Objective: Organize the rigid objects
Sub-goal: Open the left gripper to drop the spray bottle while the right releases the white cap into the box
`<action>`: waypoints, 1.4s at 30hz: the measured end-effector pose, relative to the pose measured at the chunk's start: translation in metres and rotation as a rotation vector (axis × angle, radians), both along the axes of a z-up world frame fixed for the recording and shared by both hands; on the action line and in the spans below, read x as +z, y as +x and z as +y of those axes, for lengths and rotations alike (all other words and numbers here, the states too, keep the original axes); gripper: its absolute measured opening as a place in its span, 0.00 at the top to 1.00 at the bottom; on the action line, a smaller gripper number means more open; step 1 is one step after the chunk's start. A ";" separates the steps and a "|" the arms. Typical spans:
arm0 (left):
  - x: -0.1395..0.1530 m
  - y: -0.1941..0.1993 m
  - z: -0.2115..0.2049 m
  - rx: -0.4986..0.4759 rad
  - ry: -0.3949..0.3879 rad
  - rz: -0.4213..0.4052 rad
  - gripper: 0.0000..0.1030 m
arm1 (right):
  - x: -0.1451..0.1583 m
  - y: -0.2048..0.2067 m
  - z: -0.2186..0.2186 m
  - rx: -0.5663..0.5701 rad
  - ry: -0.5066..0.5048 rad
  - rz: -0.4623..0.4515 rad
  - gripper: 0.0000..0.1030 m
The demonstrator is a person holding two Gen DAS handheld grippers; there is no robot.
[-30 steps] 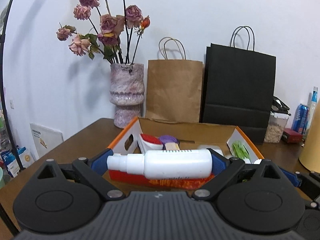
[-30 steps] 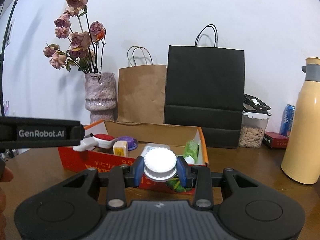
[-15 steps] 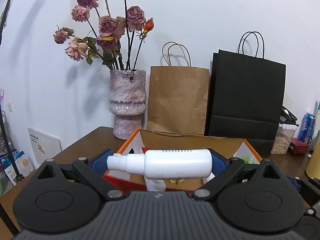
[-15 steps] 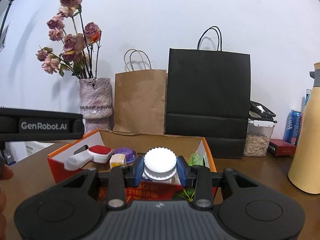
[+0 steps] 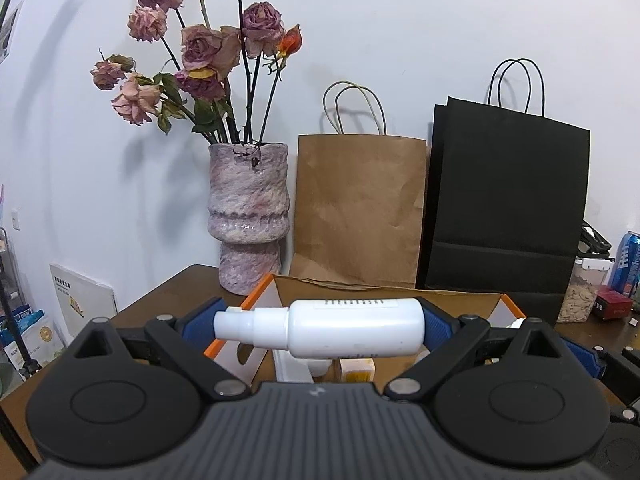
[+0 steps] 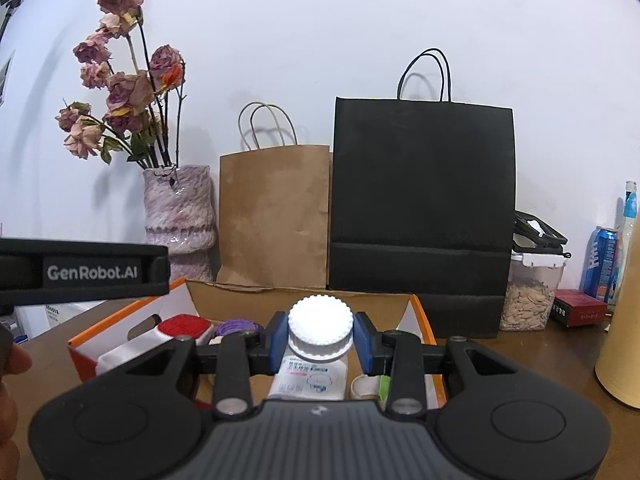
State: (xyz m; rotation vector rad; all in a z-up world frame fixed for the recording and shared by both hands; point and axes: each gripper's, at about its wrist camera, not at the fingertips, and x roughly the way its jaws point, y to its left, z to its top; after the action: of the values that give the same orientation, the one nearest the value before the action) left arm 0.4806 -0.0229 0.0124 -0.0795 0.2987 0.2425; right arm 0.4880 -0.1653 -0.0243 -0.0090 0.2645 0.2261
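Both tools have advanced over the cardboard box (image 6: 420,312) since a second ago. Left tool (image 5: 320,330) clamps a white spray bottle (image 5: 344,328) lying crosswise above the box's near end; right tool (image 6: 320,338) grips a white-capped bottle (image 6: 320,330) upright above its interior on the counter (image 6: 520,360).

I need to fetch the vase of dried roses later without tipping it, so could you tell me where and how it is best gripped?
Grip the vase at the narrow waist below its bulging middle ring, coming in level from the front. The bulge above would probably keep the fingers from slipping upward, and the tall roses make the top unwieldy. The brown bag stands close on one side, so the front looks freest.
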 end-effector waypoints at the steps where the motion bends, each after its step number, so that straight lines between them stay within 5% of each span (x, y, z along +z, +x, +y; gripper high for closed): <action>1: 0.000 0.003 0.000 0.000 0.000 0.001 0.05 | 0.000 0.003 0.000 0.001 0.001 0.000 0.66; 34: -0.013 0.086 0.009 -0.053 0.022 0.091 0.01 | -0.014 0.082 0.008 0.021 -0.064 0.093 0.66; 38: -0.011 0.085 0.011 -0.059 0.017 0.085 0.00 | -0.016 0.080 0.007 -0.002 -0.064 0.095 0.00; 42: -0.011 0.085 0.014 -0.055 0.004 0.085 0.00 | -0.013 0.077 0.003 -0.016 -0.053 0.075 0.00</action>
State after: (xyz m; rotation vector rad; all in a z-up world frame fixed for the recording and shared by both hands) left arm 0.5651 -0.0087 0.0014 -0.0572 0.3846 0.1921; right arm 0.5654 -0.1620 -0.0370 -0.0508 0.3450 0.2033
